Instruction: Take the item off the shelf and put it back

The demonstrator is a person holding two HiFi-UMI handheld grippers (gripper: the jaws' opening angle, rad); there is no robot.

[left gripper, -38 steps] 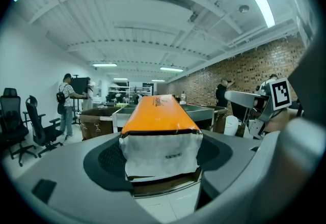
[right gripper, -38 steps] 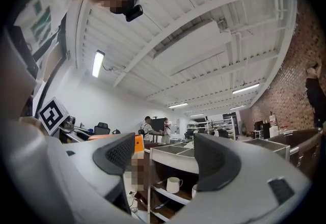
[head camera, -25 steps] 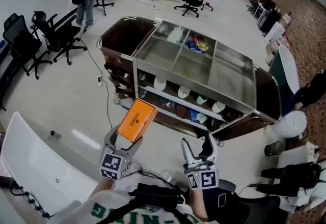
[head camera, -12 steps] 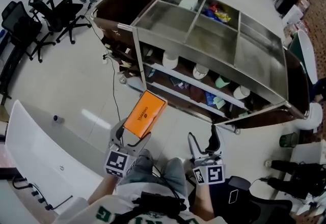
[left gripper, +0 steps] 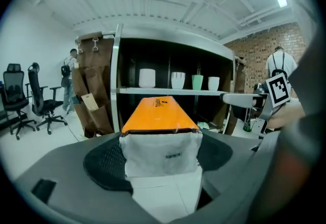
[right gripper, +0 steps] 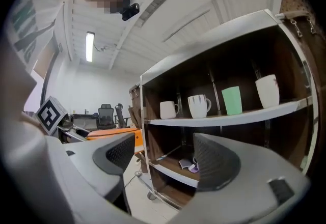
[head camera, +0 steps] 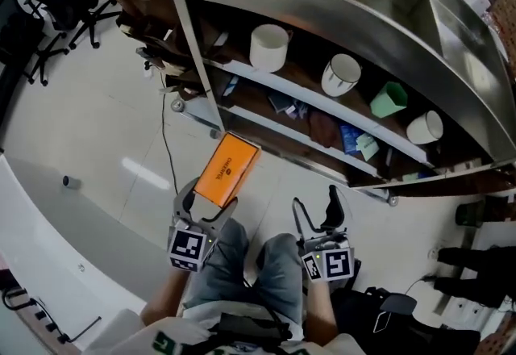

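The left gripper (head camera: pixel 205 208) is clamped on the near end of a flat orange box (head camera: pixel 228 169), a jaw pressing each side. The box juts forward and up from the jaws with its orange face on top (the end facing the gripper is white). It hangs over the pale floor (head camera: pixel 97 144) in front of the left end of the shelf unit (head camera: pixel 339 14), clear of it. The right gripper (head camera: pixel 316 212), just beside the left, has its jaws spread with nothing between them and faces the shelves. On the upper shelf board stand a white mug (head camera: pixel 268 47), a second white mug (head camera: pixel 341 74), a green cup (head camera: pixel 389 98) and a white cup (head camera: pixel 424 127) in a row. Small packets (head camera: pixel 348 138) lie on the board below. Black office chairs (head camera: pixel 56 2) stand off to the left.
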